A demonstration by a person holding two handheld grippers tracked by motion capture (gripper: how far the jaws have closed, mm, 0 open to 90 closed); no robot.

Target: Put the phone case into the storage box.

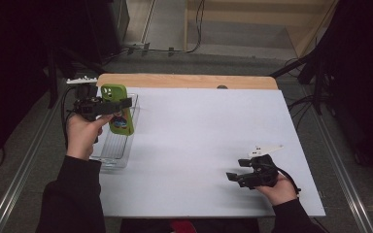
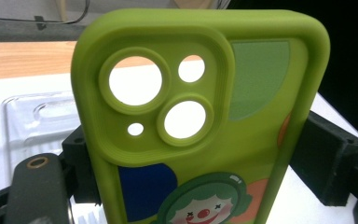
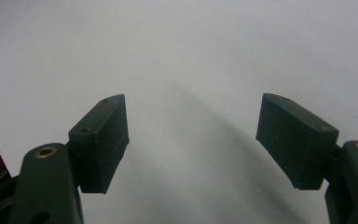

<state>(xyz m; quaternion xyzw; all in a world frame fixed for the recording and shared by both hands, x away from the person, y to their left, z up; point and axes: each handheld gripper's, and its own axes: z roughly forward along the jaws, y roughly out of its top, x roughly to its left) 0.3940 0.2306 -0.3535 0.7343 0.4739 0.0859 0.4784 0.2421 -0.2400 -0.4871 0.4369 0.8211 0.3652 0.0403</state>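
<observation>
A lime-green phone case [image 1: 118, 112] with a clown picture and camera cut-outs is held upright over a clear plastic tray [image 1: 110, 156] at the table's left edge. My left gripper [image 1: 123, 106] is shut on it, a jaw on each long side. In the left gripper view the case [image 2: 205, 116] stands between the two black pads [image 2: 328, 158], with the left gripper [image 2: 200, 163] clamping its sides and the tray [image 2: 23, 116] behind it. My right gripper [image 1: 233, 176] rests low near the front right of the table. It stands open [image 3: 191, 140] with nothing between its pads [image 3: 102, 144].
A white sheet [image 1: 199, 131] covers the table, and a strip of bare wood [image 1: 184, 80] shows along its far edge. Dark equipment and cables stand on the floor beyond the table and at both sides.
</observation>
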